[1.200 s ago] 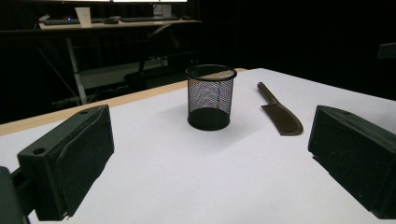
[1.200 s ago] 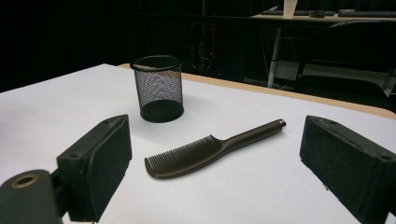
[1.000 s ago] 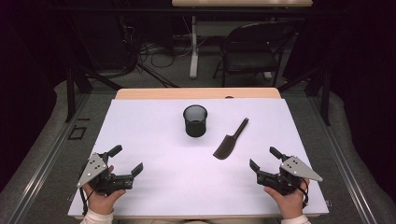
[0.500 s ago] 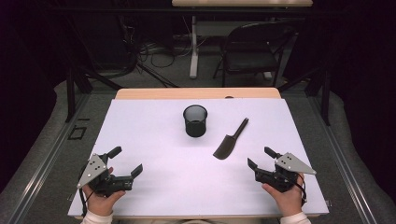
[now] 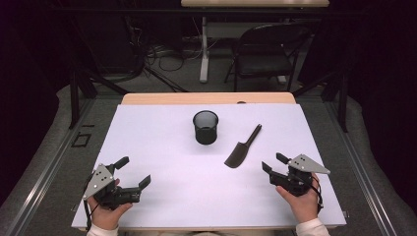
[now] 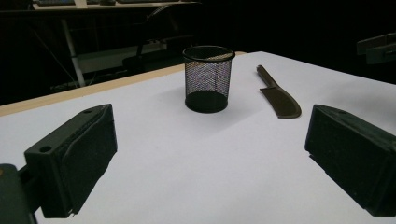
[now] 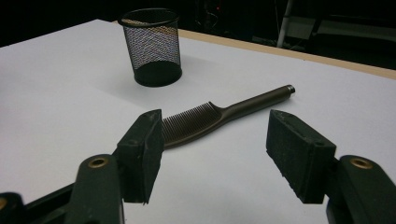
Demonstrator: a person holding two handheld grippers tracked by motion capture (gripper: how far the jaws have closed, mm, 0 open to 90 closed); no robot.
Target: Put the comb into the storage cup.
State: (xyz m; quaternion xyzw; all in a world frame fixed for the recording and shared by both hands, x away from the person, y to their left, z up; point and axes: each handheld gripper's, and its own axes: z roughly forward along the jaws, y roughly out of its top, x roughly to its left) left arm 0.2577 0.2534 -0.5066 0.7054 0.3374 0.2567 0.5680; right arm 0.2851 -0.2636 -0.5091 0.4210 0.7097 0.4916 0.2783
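Two grippers wait near the comb [image 5: 242, 150]; it lies flat just right of the mesh cup [image 5: 205, 127], teeth end toward the right gripper [image 5: 273, 164], handle slanting away; that gripper is nearer, jaws just closing yet still apart and empty; the left gripper [image 5: 133, 172] stays wide apart.

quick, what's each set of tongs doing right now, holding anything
Left tongs: open, holding nothing.
Right tongs: open, jaws have just been closing, nothing between them; the comb lies ahead, untouched.
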